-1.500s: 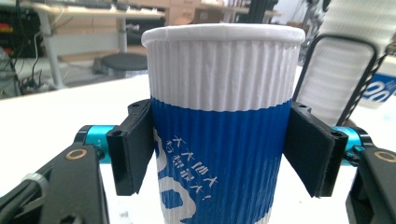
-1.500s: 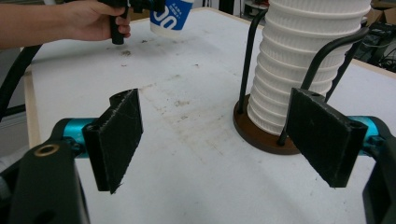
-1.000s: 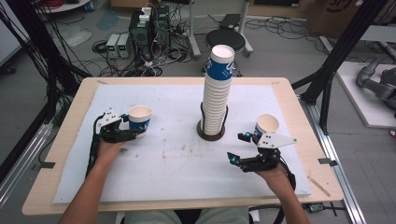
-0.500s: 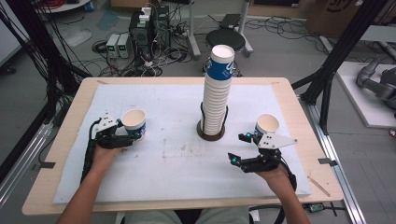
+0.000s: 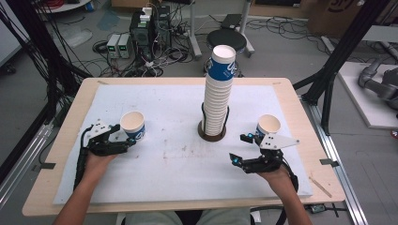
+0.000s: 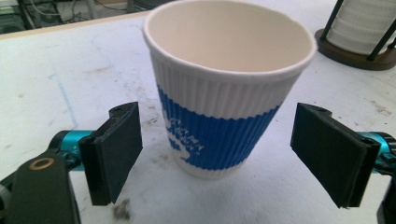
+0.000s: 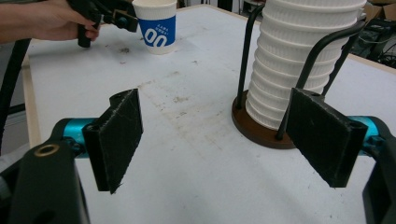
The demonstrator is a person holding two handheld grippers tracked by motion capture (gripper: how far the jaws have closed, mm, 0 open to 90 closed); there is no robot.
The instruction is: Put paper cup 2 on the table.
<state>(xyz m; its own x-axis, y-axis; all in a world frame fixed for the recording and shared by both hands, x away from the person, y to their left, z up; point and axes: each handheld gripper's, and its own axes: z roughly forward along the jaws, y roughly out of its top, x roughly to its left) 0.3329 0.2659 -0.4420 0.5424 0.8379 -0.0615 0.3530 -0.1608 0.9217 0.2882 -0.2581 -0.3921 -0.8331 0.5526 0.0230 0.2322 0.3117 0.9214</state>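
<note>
While both tools gape, the left tool (image 6: 219,154) straddles a cup (image 6: 224,88), its base half-hidden.

two single paper cups (image 5: 133,123) (image 5: 268,125), one cup stack (image 5: 218,91), two grippers (image 5: 123,140) (image 5: 243,149).

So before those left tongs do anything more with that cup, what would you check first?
1. Left tongs open: ok.
2. Left cup upright on the table: ok.
3. Pads touching the cup: not ok, there is a gap on both sides.
4. Cup empty: ok, nothing shows inside.
5. Right tongs open, away from the cup stack: ok.
6. Right cup upright: ok.
</note>
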